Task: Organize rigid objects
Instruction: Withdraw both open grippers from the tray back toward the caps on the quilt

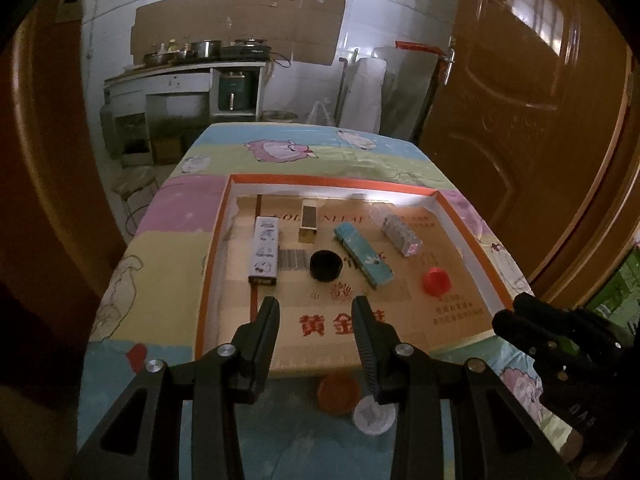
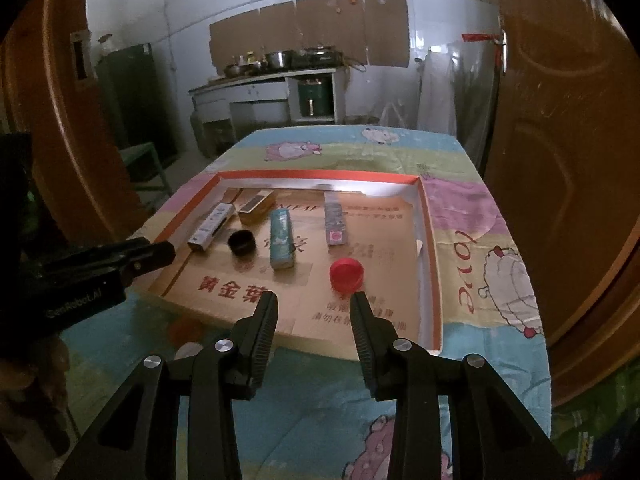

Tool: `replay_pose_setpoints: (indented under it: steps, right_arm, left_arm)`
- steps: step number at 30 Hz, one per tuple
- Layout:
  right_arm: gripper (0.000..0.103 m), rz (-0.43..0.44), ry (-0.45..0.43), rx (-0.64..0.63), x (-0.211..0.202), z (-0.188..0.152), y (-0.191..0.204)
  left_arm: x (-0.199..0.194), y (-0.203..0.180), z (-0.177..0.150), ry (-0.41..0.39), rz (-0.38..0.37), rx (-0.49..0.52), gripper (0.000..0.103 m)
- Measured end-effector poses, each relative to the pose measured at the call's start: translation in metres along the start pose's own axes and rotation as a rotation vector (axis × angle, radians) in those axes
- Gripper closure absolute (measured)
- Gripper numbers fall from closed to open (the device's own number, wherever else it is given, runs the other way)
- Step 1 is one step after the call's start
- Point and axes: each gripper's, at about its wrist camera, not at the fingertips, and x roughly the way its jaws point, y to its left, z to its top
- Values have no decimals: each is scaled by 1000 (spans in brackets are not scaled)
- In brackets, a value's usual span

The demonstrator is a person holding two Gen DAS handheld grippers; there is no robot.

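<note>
Both tools [image 1: 316, 304] [image 2: 314, 300] apparently empty above tray [image 1: 212, 248]

I see a desk cloth [image 1: 168, 208] in pastel blocks of blue, green, pink and yellow, printed with cartoon sheep. The tray [image 1: 212, 240] has an orange rim, white walls and a tan cardboard floor with red characters. Inside lie a white box [image 1: 265, 250] with dark figures, a gold-brown box [image 1: 309, 220], a teal box [image 1: 362, 254] with white marks, a grey patterned pack [image 1: 400, 234], a black cap [image 1: 326, 265] and a red cap [image 1: 436, 280]. My fingers [image 1: 270, 320] are black. The door [image 1: 520, 80] is brown.
</note>
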Motion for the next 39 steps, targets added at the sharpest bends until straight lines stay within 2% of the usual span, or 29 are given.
replay_pose_setpoints:
  steps: [18,24,34,36,37,39]
  right_arm:
    - [64,24,3,-29,-40,-30,30]
    - [64,47,12,-36,-50,-41,42]
    - [64,93,44,-58,-59,-63,63]
    - [61,116,57,-61,-60,-69,69]
    - [55,134,67,-66,-61,-74,73]
    - [54,164,82,-78,-60,-81,81]
  left_arm:
    - [-43,3,-32,-16,12,7,66]
    - [-58,2,-43,-30,44,17,66]
    - [-76,8,-63,-31,46,-1,66]
    - [-79,10,-67,-33,47,-6,66]
    - [-81,12,-69,-34,47,-10,66]
    - [-84,15,-72,-36,48,-16,66]
